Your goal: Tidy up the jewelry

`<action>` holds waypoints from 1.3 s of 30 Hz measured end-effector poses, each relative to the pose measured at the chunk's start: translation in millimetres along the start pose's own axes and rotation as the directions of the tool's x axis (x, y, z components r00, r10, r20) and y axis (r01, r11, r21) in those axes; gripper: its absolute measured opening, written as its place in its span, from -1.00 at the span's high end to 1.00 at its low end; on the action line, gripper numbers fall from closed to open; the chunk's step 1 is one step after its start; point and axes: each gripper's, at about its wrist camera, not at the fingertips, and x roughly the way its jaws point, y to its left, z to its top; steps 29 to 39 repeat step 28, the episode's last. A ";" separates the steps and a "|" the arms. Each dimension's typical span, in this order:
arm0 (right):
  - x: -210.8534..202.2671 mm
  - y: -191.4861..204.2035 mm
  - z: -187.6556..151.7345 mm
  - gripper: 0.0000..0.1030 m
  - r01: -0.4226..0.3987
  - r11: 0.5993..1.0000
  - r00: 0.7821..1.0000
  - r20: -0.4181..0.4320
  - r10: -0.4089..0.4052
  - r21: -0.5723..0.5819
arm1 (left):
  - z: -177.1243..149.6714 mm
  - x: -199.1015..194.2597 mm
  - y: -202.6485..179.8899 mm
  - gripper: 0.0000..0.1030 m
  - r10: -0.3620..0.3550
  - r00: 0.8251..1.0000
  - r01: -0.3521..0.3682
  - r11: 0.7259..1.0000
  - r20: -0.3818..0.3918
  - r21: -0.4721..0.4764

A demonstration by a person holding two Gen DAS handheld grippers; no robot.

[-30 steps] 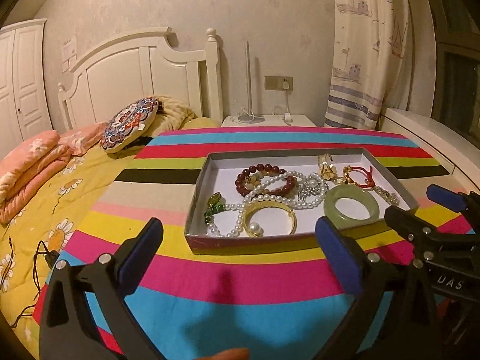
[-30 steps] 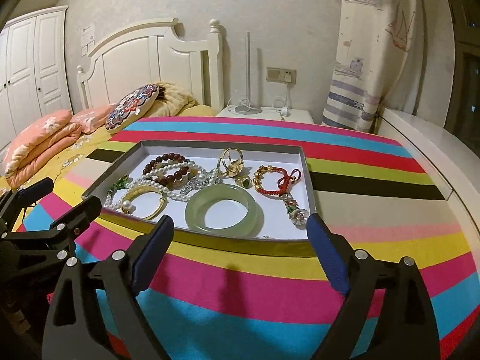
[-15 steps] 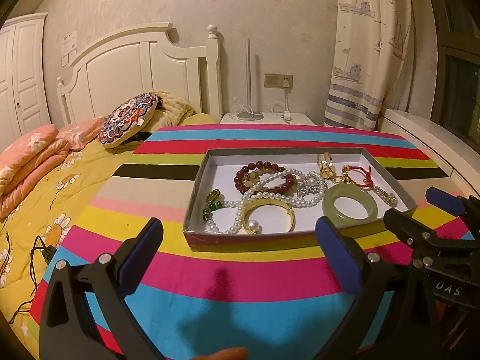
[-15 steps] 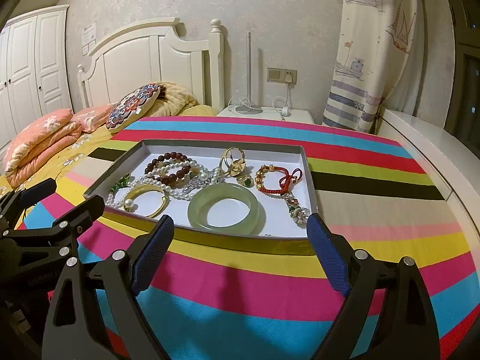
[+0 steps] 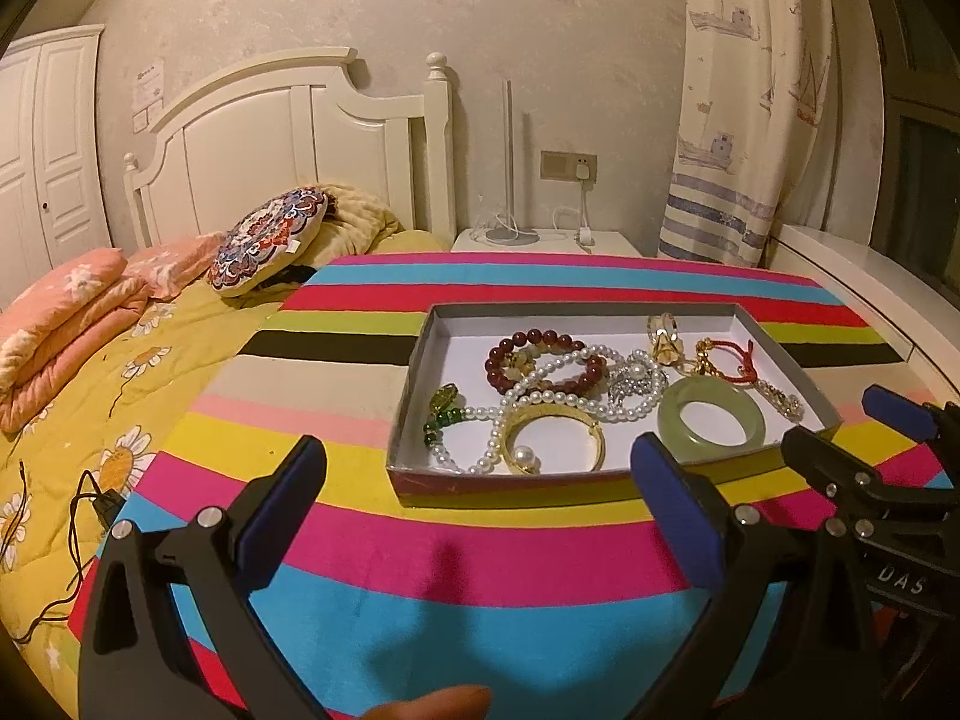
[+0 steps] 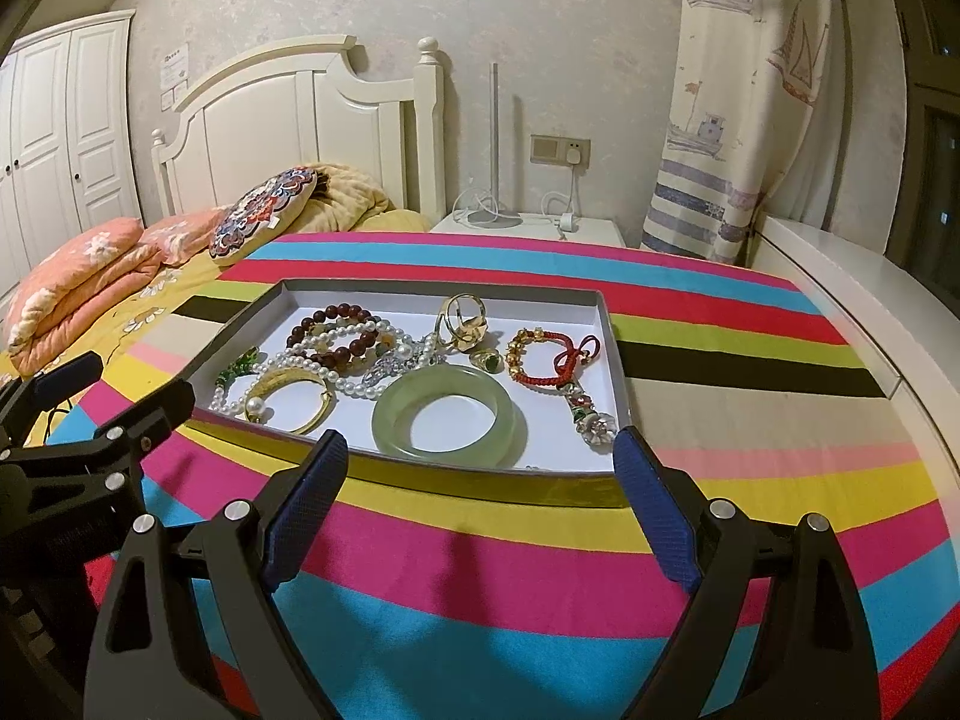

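Note:
A shallow cardboard box (image 5: 420, 360) (image 6: 252, 312) sits on a striped cloth. In it lie a green jade bangle (image 5: 711, 420) (image 6: 450, 417), a gold bangle with a pearl (image 5: 555, 438) (image 6: 294, 396), a pearl necklace (image 5: 558, 399) (image 6: 360, 384), a dark red bead bracelet (image 5: 543, 354) (image 6: 336, 330), a red cord bracelet (image 5: 741, 357) (image 6: 549, 354), a gold ring piece (image 6: 462, 321) and green beads (image 5: 441, 414). My left gripper (image 5: 477, 501) is open and empty, in front of the box. My right gripper (image 6: 480, 504) is open and empty, at the box's near edge.
The striped cloth (image 5: 480, 540) (image 6: 750, 372) covers the table. A bed with yellow cover and pillows (image 5: 90, 360) lies to the left. A white nightstand (image 5: 540, 240) with a lamp stands behind. A white ledge (image 6: 870, 300) runs along the right.
Both grippers have stayed open and empty. The left view has drifted slightly, so the box sits a little more to the right and farther; the right view is almost unchanged.

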 end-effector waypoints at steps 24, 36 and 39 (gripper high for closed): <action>-8.7 3.0 -4.3 -0.67 -0.024 0.999 0.999 -0.043 0.023 -0.024 | -0.1 2.9 -1.8 -0.96 -0.008 0.997 0.010 1.000 -0.074 0.024; -6.4 1.4 -11.3 -0.67 -0.032 0.999 0.994 -0.110 0.028 -0.035 | -10.2 3.5 -4.5 -0.96 0.064 0.985 -0.051 0.995 -0.161 0.083; -6.4 1.4 -11.3 -0.67 -0.032 0.999 0.994 -0.110 0.028 -0.035 | -10.2 3.5 -4.5 -0.96 0.064 0.985 -0.051 0.995 -0.161 0.083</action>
